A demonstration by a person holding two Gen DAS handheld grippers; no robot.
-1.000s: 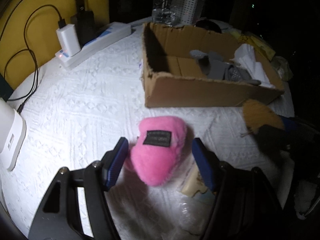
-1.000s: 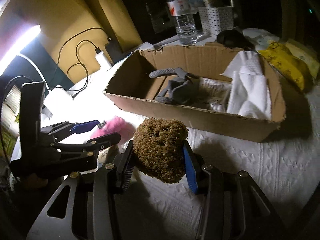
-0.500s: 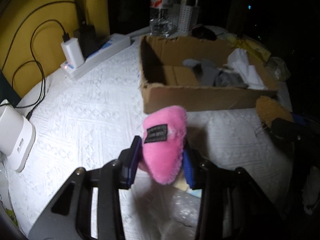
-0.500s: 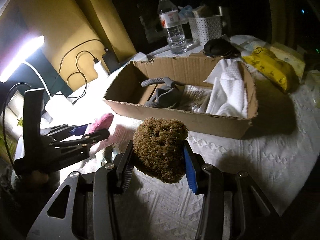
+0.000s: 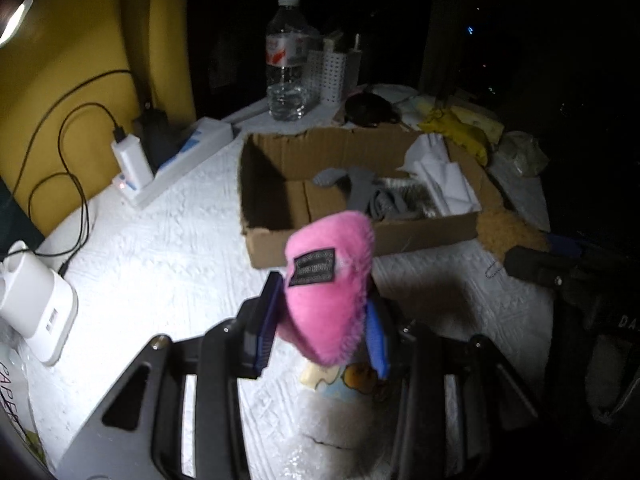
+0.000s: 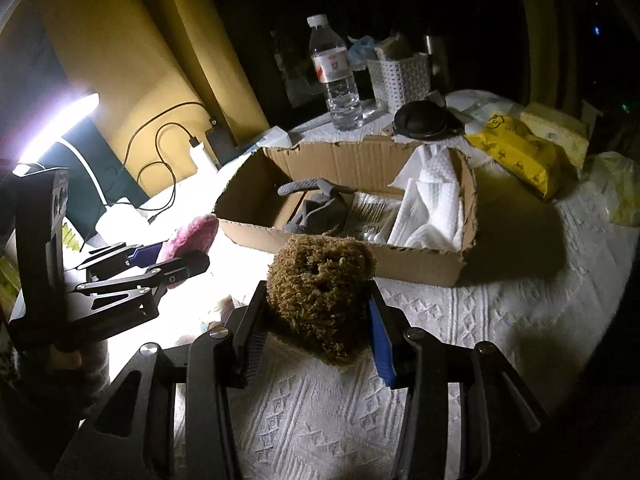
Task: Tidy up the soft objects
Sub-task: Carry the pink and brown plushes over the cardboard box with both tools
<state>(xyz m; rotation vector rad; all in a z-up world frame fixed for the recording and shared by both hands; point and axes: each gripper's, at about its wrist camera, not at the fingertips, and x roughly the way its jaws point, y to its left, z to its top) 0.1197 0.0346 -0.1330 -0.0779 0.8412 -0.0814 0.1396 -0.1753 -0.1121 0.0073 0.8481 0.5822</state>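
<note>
My left gripper [image 5: 320,320] is shut on a pink plush toy [image 5: 326,280] with a black label and holds it above the white tablecloth, just short of the cardboard box [image 5: 420,234]. My right gripper [image 6: 318,320] is shut on a brown fuzzy plush [image 6: 320,280] and holds it in front of the same box [image 6: 424,262]. The box holds a grey cloth [image 6: 320,208] and white towels [image 6: 432,204]. In the right wrist view the left gripper [image 6: 160,260] and its pink toy [image 6: 192,236] show at the left.
A water bottle [image 6: 336,76], a white basket [image 6: 400,78] and a dark pouch [image 6: 424,118] stand behind the box. A yellow packet [image 6: 520,152] lies to its right. A power strip with chargers [image 5: 168,160] and cables lies at the left. A printed packet [image 5: 344,384] lies under my left gripper.
My left gripper closed on the pink toy and lifted it off the table toward the box. My right gripper kept its hold on the brown plush and rose a little.
</note>
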